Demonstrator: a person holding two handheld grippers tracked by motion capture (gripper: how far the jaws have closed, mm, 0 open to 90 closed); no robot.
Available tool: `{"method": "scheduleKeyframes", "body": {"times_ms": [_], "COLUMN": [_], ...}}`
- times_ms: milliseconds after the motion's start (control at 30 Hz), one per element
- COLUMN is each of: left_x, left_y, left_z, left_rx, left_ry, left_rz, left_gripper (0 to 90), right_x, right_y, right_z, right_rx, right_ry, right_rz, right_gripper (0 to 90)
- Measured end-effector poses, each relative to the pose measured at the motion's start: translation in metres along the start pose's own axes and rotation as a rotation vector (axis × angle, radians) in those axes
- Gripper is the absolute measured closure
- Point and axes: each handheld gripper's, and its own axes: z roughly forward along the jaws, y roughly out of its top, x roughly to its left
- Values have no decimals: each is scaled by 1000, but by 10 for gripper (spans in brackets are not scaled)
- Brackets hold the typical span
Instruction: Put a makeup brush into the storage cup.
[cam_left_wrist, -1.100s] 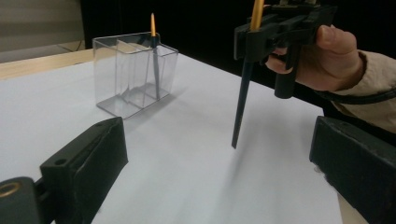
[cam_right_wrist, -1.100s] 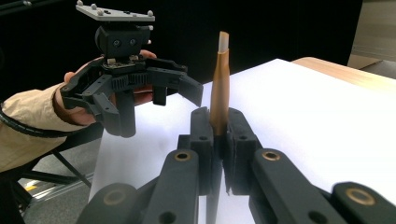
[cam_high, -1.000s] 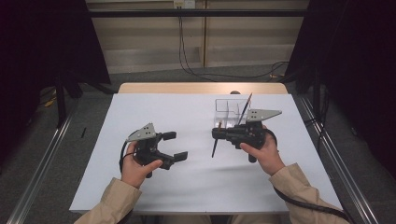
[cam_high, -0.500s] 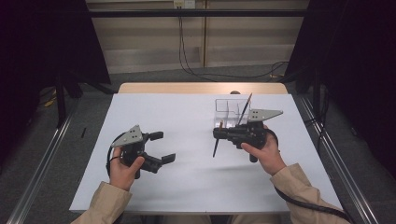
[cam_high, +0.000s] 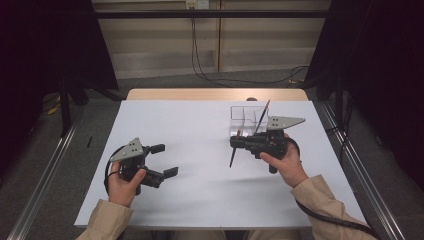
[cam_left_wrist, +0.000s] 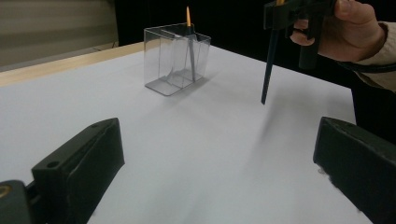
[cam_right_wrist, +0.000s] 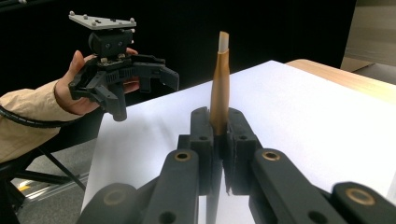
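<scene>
Since the earlier frames the left hand-held gripper (cam_high: 164, 160) has drifted toward the left edge of the worktop (cam_high: 200, 130) and nearer the person, while the right hand-held gripper (cam_high: 235, 142) has stayed where it was. Now the left one sits low over the white sheet at the left side, its two black jaws spread wide with nothing between them; in the left gripper view they stand at either edge with bare white surface between.

At the right side of the worktop, the right hand-held gripper is pressed together on a slim paintbrush (cam_high: 233, 155). In the high view the brush hangs below the jaws with its dark end pointing down at the sheet, just above it; whether it touches I cannot tell. In the right gripper view the brush's tan upper part (cam_right_wrist: 220, 84) rises straight up from between the closed jaws, ending in a pale slanted tip.

Just behind the right gripper stands a clear plastic organiser box (cam_high: 242, 116) with compartments, upright on the white sheet. A second thin brush (cam_high: 262, 116) leans inside it, its orange tip sticking out above the rim. In the left gripper view the box (cam_left_wrist: 177, 58) is near the far edge, with the held brush (cam_left_wrist: 268, 60) hanging to its right
</scene>
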Motion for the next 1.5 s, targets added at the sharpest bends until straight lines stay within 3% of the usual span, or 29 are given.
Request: {"method": "scheduleKeyframes", "body": {"times_ms": [300,633,1500], "left_x": [1,2,0], "left_y": [-6,-7,-9], "left_z": [-12,-20,-22], "left_rx": [20,20,14], "left_ry": [38,52,42], "left_rz": [-6,-6,-6], "left_gripper": [15,22,23], "right_x": [-2,-5,-26], "right_y": [-1,-1,16], "right_z": [-3,-5,-25], "right_rx": [6,14,36], "right_ry": [-9,-14,-88], "right_rz": [-5,-12,-17], "right_gripper": [841,841,841]}}
